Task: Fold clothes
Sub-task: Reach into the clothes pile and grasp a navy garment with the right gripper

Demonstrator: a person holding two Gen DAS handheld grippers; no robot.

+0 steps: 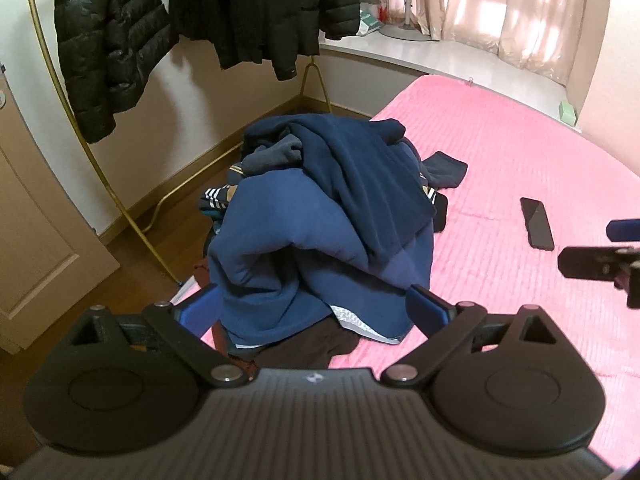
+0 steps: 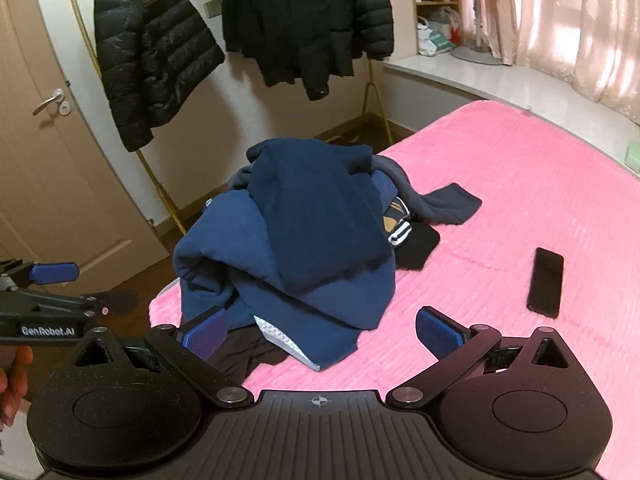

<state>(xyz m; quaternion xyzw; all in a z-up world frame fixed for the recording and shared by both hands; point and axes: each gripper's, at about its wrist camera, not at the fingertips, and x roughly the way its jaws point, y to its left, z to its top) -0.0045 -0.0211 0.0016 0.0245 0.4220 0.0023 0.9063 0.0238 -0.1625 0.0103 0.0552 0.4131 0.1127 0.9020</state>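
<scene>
A heap of dark blue clothes (image 1: 320,220) (image 2: 296,236) lies on the near left corner of a pink bed (image 1: 520,184) (image 2: 520,208). A navy fleece drapes over the top, a brown garment (image 1: 304,348) pokes out underneath, and a striped piece (image 2: 400,232) shows at the side. My left gripper (image 1: 316,314) is open, its blue pads either side of the heap's near edge without holding it. My right gripper (image 2: 320,334) is open too, hovering just short of the heap. The right gripper's side shows at the right edge of the left wrist view.
A black phone (image 1: 538,223) (image 2: 546,282) lies on the bed right of the heap. Black puffer jackets (image 1: 108,48) (image 2: 156,60) hang on a gold rack (image 1: 100,168) behind. A door (image 2: 52,140) stands left; a window ledge with curtains (image 2: 580,20) runs along the back.
</scene>
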